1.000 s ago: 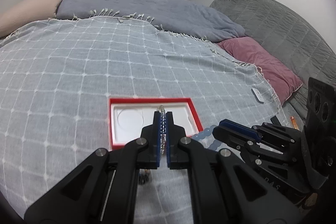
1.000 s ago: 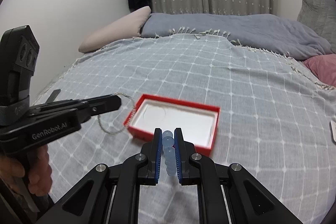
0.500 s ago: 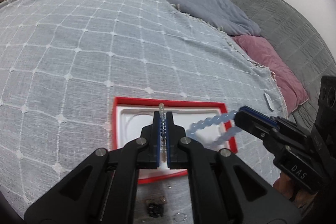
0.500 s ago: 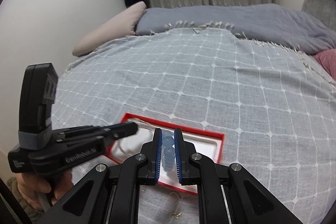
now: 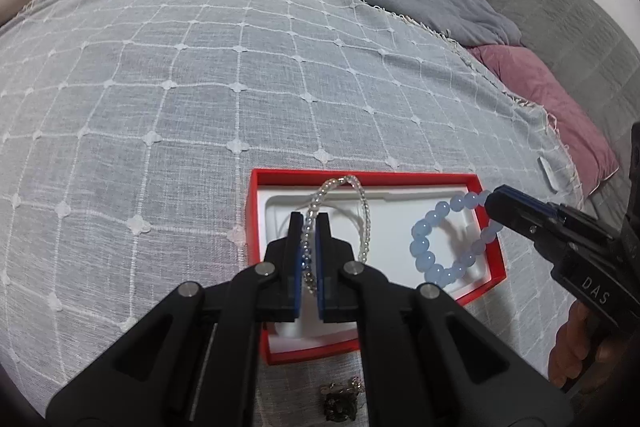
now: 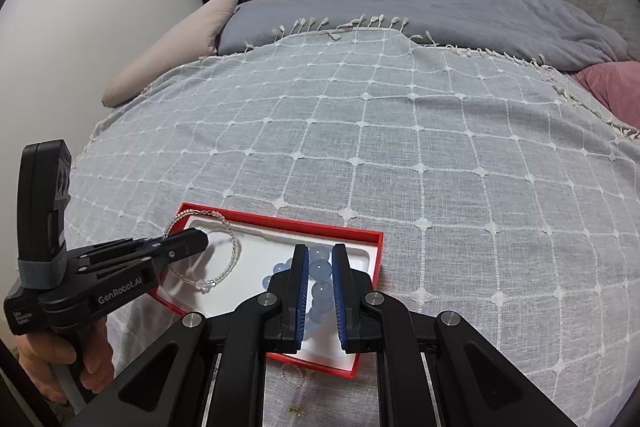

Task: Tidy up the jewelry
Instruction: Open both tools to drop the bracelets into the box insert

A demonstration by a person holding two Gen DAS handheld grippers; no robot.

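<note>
Left wrist view: you've got both bracelets hanging over the red box (image 5: 486, 223), so the step now looks like setting them down inside. Lower w/ each claw until the beads rest on the white insert (image 5: 394, 217), then let go; don't release from height (beads may bounce or roll over the rim). Do one side at a time if you can, so the loops don't tangle. Keep the clear one to the round recess on the left, blue one to the right end.

Left claw (image 5: 307, 255) is pressed together on the clear bead bracelet (image 5: 362, 211). The strand runs between the pads, and the free loop arcs out ahead of the tips and back down to the right, over the far-left part of the box.

Right claw (image 6: 319, 289) is pinching the blue bead bracelet (image 6: 320, 269). A few beads sit stacked between its pads; the rest of the loop droops left of the tips, above the right half of the insert. Whether the lowest beads already touch the insert, can't tell.

The 2 bracelets hang apart, w/ bare insert between them. Box sits on the checked bedspread (image 5: 192, 99). A dark trinket (image 5: 340, 401) lies on the cloth just near-side of the box, untouched.
</note>
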